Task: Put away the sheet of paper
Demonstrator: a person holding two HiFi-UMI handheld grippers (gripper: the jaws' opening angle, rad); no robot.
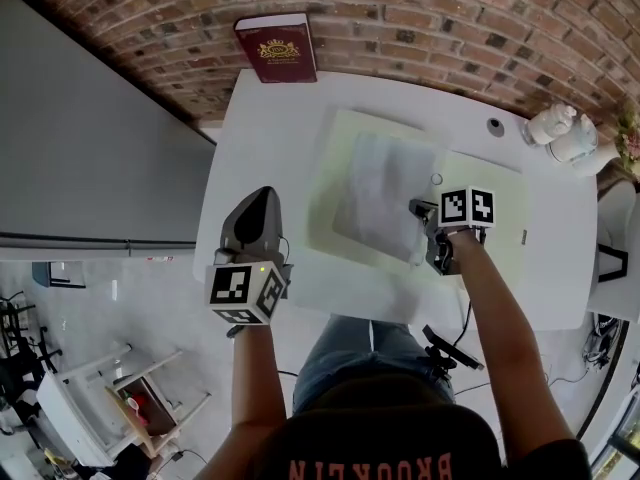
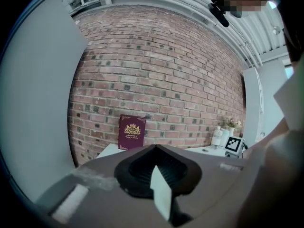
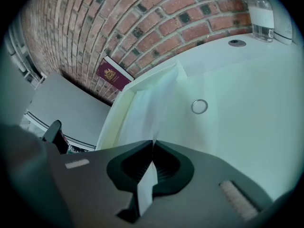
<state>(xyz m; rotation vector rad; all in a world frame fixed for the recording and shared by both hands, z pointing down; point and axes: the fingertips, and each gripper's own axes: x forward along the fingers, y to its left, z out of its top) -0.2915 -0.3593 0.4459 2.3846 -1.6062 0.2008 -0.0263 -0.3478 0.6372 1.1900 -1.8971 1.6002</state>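
The job is at an early stage. The thin white rectangular sheet of paper (image 1: 380,193) lies flat, slightly askew, on the left half of a large pale yellow-green card cover (image 1: 490,208), which looks like a folder lying open on the white desk (image 1: 260,138). Nothing covers the sheet, and the cover's right half is bare.

The right tongs (image 1: 418,208) are at the sheet's near right edge. In the right gripper view they are fully closed (image 3: 153,142), and the sheet (image 3: 156,103) rises from their tips in a soft ridge, so they appear to have pinched that edge and lifted it a little. The grasp looks made, while the rest of the sheet rests on the cover.

The left tongs (image 1: 262,196) are held in the air over the desk's left edge, well apart from the sheet. The left gripper view shows them closed (image 2: 155,147), gripping no paper and facing the brick wall.

What is left, by my reading, is most of the task. The sheet has to be squared up inside the cover or carried off to wherever it belongs, and the cover then has to be folded shut. The free left tongs could steady or flip the cover.

A small metal ring (image 1: 436,179) lies just beside the sheet's right edge and might get in the way.
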